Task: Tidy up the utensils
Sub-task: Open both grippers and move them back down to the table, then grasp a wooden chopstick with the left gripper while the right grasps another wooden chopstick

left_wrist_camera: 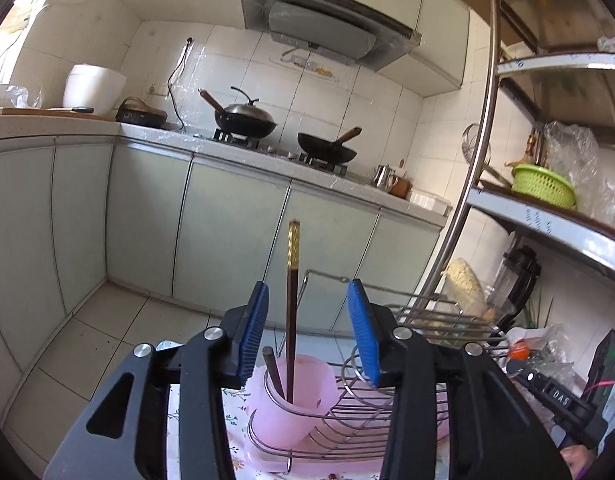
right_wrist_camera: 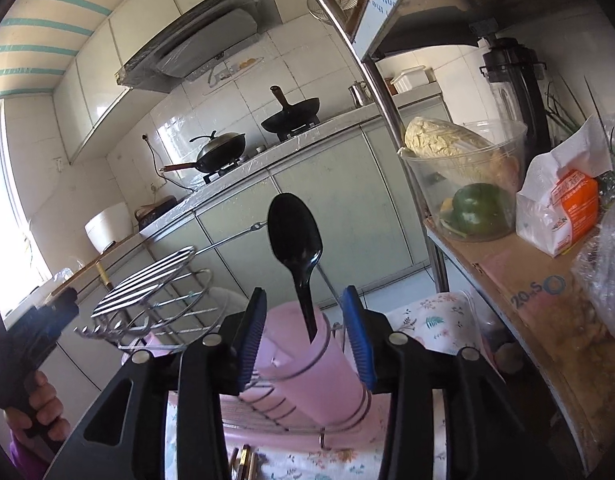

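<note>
Blue-padded fingers of the left gripper (left_wrist_camera: 313, 330) stand wide apart, gripping nothing; between them a dark chopstick (left_wrist_camera: 293, 300) with a gold top stands upright in the pink cup (left_wrist_camera: 297, 392), a second shorter chopstick (left_wrist_camera: 272, 372) leaning at its 9 o'clock. That cup sits in a wire dish rack (left_wrist_camera: 371, 412) on the floral-clothed worktop. Right gripper (right_wrist_camera: 307, 334) is likewise spread and empty, framing the cup (right_wrist_camera: 303, 364), where a black spoon (right_wrist_camera: 297, 248) stands bowl-up.

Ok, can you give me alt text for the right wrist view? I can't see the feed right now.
A black plastic spoon stands bowl-up in a pink cup held by a wire dish rack, right between the open right gripper jaws, which hold nothing. Behind are kitchen cabinets and a stove with two woks; to the right, a shelf with a clear tub of vegetables.
</note>
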Motion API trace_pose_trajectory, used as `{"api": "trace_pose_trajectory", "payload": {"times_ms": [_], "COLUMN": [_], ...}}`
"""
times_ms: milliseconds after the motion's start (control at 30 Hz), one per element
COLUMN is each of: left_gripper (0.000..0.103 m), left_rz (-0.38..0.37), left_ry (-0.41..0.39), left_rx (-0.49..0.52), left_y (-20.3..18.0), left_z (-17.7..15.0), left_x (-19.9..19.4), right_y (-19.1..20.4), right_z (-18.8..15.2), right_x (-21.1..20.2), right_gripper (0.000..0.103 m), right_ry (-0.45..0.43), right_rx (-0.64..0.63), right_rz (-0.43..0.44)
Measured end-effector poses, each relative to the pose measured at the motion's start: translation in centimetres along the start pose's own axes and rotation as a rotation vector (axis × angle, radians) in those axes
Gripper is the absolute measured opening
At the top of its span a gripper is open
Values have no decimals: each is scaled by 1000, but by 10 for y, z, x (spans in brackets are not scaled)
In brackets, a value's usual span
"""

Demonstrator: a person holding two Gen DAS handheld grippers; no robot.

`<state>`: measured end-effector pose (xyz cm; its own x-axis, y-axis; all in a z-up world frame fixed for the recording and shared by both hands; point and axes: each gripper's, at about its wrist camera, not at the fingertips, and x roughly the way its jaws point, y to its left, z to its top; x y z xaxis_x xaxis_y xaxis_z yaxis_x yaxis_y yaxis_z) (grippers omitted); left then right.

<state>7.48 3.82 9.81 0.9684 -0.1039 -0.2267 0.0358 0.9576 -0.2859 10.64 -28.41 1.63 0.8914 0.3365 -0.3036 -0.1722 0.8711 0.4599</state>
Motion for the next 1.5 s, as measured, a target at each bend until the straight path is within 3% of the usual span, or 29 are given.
{"api": "trace_pose_trajectory", "payload": {"times_ms": [200,433,833,1067,1167,1267,1500], "left_gripper": [42,42,42,41,28,19,19], "left_rz": [-39,-62,-42,-64,-91,-95,-60], "left_ry": [-17,70,382,705,817,884,958], "left_rx": [-14,4,-22,-110,-138,-131,-83], "left_y": [-3,-3,8,18,17,11,-1], "left_z": [10,-6,-75,-126,-145,-158,-175], "left_x": [-28,-50,-30,14,32,48,82], "right_y": [10,20,11,2,0,-1,-3], "right_z": [-11,-43,-88,-101,-107,-113,-125], "right_x": [-17,-19,-12,-7,-2,4,15], "right_gripper": [42,42,42,42,41,41,39], "right_ry": [51,170,350,437,479,525,594], "right_rx": [-17,-32,31,79,86,97,115], "right_rz": [2,-3,-13,3,15,35,69]}}
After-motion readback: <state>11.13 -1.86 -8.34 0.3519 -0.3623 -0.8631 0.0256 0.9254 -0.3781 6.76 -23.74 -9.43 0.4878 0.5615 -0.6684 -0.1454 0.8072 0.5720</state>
